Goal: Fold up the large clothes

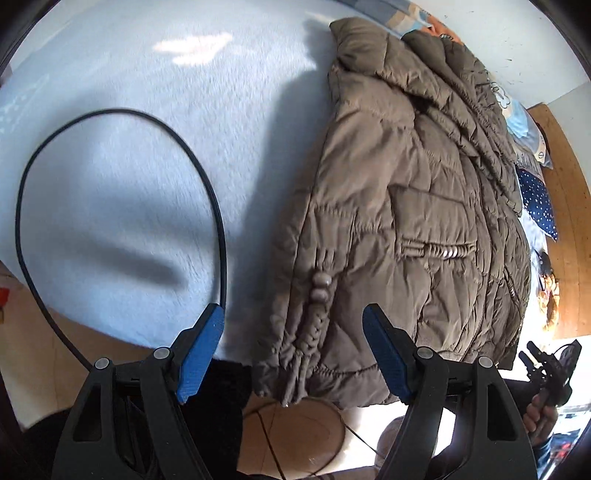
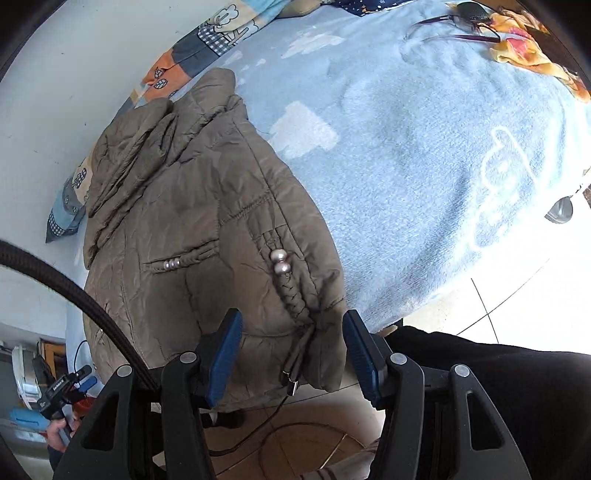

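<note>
Left wrist view: my left gripper (image 1: pixel 293 354) hangs open over the hem of the brown puffer jacket (image 1: pixel 406 221), gripping nothing; the jacket lies folded on the light blue blanket (image 1: pixel 147 110). Right wrist view: my right gripper (image 2: pixel 291 358) is open too, jaws spread either side of the jacket's beaded cuff (image 2: pixel 295 295) at the bed edge.

We see a bed covered by a light blue blanket (image 2: pixel 424 184) with pale cloud shapes. On it lies a brown padded jacket (image 2: pixel 192 229), its hem hanging over the near edge. Glasses (image 2: pixel 461 22) and a yellow-orange cloth (image 2: pixel 532 51) rest near the far corner; a patchwork pillow (image 2: pixel 207 40) lies beyond the jacket.
</note>
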